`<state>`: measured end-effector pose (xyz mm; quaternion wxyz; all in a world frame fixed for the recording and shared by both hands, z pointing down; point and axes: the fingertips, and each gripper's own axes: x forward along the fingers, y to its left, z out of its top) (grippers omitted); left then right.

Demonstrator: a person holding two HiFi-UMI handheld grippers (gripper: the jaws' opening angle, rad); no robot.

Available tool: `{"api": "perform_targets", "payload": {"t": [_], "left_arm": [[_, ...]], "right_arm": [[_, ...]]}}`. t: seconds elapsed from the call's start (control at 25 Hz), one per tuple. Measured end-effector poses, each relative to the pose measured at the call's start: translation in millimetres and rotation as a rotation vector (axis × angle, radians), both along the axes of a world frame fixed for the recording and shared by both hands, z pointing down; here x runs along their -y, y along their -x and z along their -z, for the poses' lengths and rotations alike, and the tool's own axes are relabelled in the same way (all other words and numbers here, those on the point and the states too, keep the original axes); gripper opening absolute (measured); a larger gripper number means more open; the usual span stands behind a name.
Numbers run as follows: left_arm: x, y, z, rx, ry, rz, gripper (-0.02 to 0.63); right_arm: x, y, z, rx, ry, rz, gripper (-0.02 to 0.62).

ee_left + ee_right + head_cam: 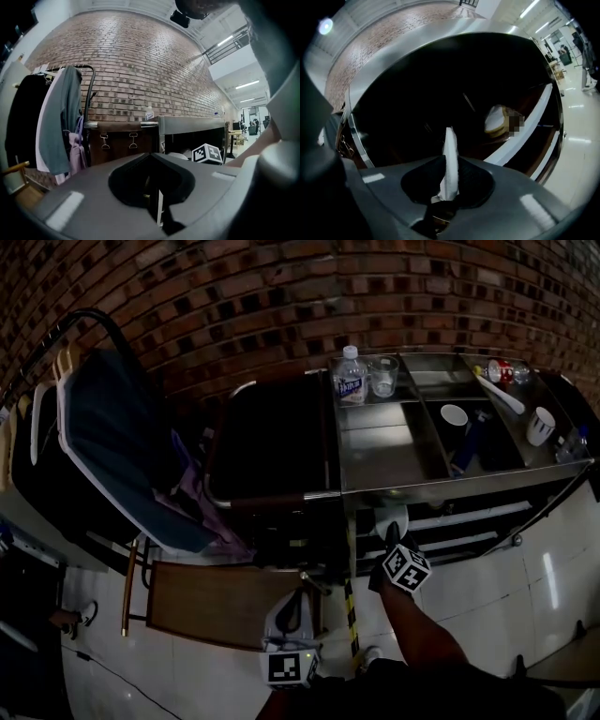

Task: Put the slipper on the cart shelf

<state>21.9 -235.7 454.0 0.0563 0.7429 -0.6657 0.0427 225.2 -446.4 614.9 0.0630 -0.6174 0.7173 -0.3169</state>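
My right gripper [392, 538] reaches into the lower part of the steel cart [375, 486], its marker cube just below the top tray. It is shut on a white slipper [450, 159], seen edge-on as a thin strip standing up between the jaws. In the head view that slipper [384, 517] shows as a pale patch at the shelf opening. A second white slipper with a tan sole [499, 119] lies deeper on the dark cart shelf [525, 136]. My left gripper [289, 634] hangs low near the floor, left of the cart; its jaws [157, 206] look shut with nothing between them.
The cart's top tray holds a water bottle [351, 376], a glass [383, 376], a cup [454, 415] and a mug [540, 426]. A clothes rack with hanging garments [103, 446] stands at the left against the brick wall. A brown panel [225, 601] sits low by the left gripper.
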Motion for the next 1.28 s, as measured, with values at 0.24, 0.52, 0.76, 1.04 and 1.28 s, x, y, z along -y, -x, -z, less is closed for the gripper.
{"api": "perform_targets", "payload": {"t": [0.24,0.52,0.76,1.04,1.28], "left_arm": [[1.8,-2.0,-4.8,-0.022,-0.004,-0.007,0.017],[-1.0,0.3,-10.1,-0.04,-0.008,0.0,0.017],[-7.2,3.6,-13.1,-0.039,-0.003,0.01,0.017],[-13.2,0.5,-15.3,-0.041,0.006,0.005,0.017],[-11.7,-3.0,-11.0,-0.048,-0.003,0.006,0.017]], "right_arm": [[8.3,-3.6,-19.1,-0.137,0.045,-0.008,0.08],[15.8,-15.7,-31.0,-0.305,0.072,-0.016,0.163],[24.3,-19.7,-29.8,-0.452,0.096,-0.023,0.242],[39.0,-11.7,-26.6,-0.534,0.08,0.01,0.253],[12.4,-4.5,21.2,-0.514,-0.095,0.081,0.305]]}}
